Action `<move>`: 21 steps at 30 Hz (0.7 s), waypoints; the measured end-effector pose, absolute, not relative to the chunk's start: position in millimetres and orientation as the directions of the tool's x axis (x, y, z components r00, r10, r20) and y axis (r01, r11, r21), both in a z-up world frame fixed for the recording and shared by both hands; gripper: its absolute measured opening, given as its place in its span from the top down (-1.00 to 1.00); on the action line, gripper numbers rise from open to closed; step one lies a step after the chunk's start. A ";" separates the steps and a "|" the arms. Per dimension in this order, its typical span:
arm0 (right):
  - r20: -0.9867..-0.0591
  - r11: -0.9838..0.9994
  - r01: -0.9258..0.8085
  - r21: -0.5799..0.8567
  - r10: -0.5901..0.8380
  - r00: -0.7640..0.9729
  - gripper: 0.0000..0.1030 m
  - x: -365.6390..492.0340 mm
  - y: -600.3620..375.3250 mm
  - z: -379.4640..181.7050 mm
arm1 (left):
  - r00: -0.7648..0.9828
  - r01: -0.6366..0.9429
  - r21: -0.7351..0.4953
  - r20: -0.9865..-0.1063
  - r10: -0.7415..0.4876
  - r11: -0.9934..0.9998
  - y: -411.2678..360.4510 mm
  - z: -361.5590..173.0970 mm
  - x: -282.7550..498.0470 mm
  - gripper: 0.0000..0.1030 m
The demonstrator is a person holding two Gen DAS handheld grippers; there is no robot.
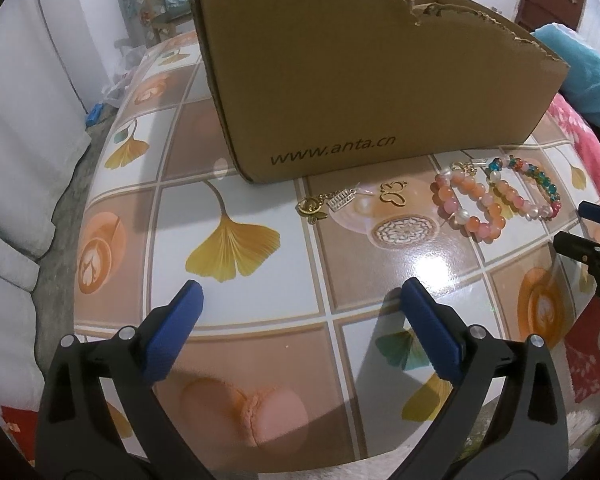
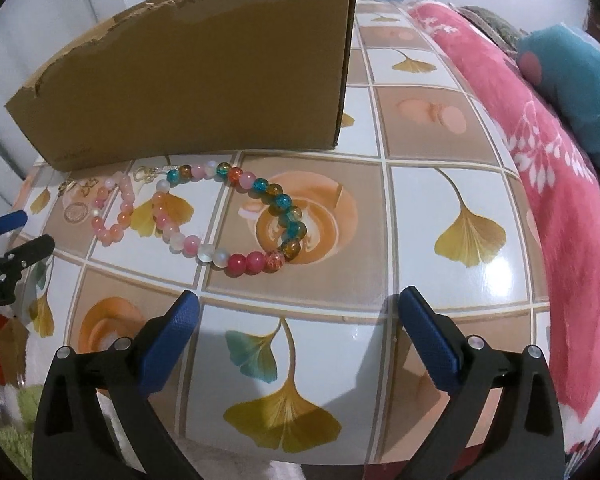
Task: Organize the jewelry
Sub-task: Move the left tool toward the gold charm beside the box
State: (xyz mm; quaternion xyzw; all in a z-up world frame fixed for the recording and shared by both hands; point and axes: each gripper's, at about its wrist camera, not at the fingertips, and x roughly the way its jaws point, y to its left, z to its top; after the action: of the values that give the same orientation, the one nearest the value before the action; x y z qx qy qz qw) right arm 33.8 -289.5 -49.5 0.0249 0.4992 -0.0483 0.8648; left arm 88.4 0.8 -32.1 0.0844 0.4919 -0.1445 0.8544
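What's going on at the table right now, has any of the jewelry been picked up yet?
Nothing is picked up yet. A person holds both grippers over the patterned table, and the left gripper and right gripper are both wide open and empty. The multicolored bead bracelet, the pink and orange bead bracelet and a few small gold charms lie loose on the table in front of the torn cardboard box. The right gripper faces the multicolored bracelet.

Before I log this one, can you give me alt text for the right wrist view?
The right claw hangs open and empty over a tiled-print table, just short of a multicoloured bead bracelet lying flat. A smaller pink-orange bracelet lies to its left, and a torn cardboard box stands behind both.
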 end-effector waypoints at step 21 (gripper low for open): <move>-0.764 0.944 -0.152 0.292 0.326 0.557 -0.32 69.1 -204.8 -18.8 | 0.546 0.509 0.013 -0.778 -0.311 0.861 2.6 -10.3 98.8 0.41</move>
State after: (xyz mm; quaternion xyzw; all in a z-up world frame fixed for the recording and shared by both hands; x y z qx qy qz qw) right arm 69.1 -204.8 -18.8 0.0965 0.4502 0.1363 0.8771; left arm 98.8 2.6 -10.3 0.1196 0.4141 -0.2354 0.8711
